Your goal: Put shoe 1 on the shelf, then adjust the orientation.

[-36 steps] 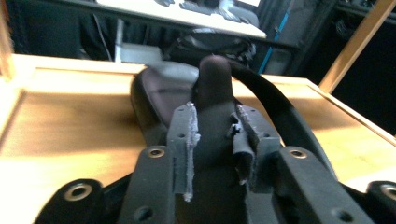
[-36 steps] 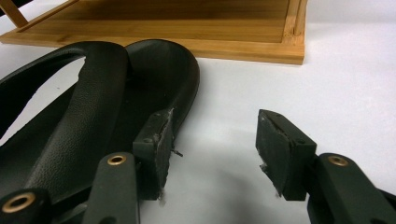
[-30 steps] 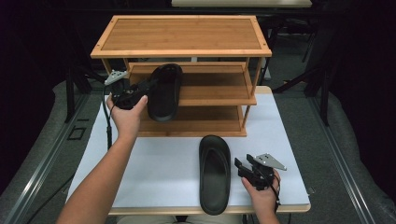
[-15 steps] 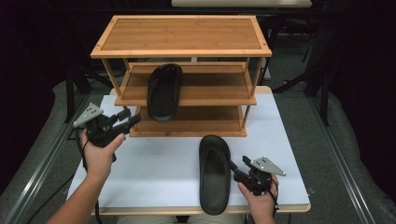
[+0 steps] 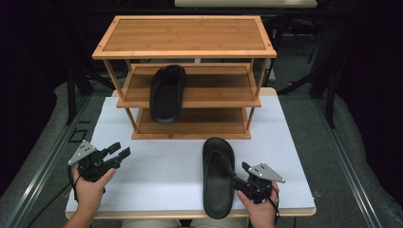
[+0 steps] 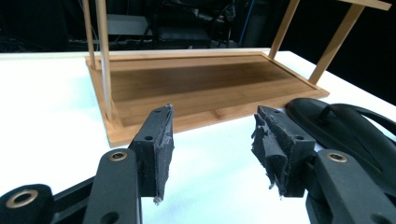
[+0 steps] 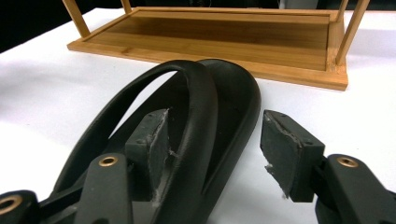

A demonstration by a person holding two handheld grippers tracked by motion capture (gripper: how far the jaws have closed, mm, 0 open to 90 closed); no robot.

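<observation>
Two slippers, one rack: every place below is given relative to the bamboo shoe rack.

Shoe rack (image 5: 185, 40): three-tier bamboo frame at the far side of the white table (image 5: 157, 166); its bottom shelf lies bare in both gripper views.

Shelved slipper (image 5: 167, 92): black, on the middle shelf toward the rack's left end, long axis running front to back, heel end overhanging the front edge.

Loose slipper (image 5: 217, 178): black, flat on the table just in front of the rack's right half, long axis pointing at the rack (toe nearest it, heel at the table's near edge).

Right gripper (image 5: 239, 175): touching the loose slipper's right flank, by far the nearer hand. In the right gripper view its jaws have just been opening and stand wide, straddling the slipper's strap (image 7: 196, 126) and right rim; the left pad (image 7: 152, 154) lies against the strap, the right pad (image 7: 287, 156) stands clear, so nothing is clamped.

Left gripper (image 5: 119, 153): in front of the rack's left corner, well apart from the loose slipper, which lies off to its right. Jaws released and empty, having just been opening.

Governing relation: the slipper's length lies along the right gripper's line of approach, so a closing pinch across strap and rim seems the likely next grasp.
</observation>
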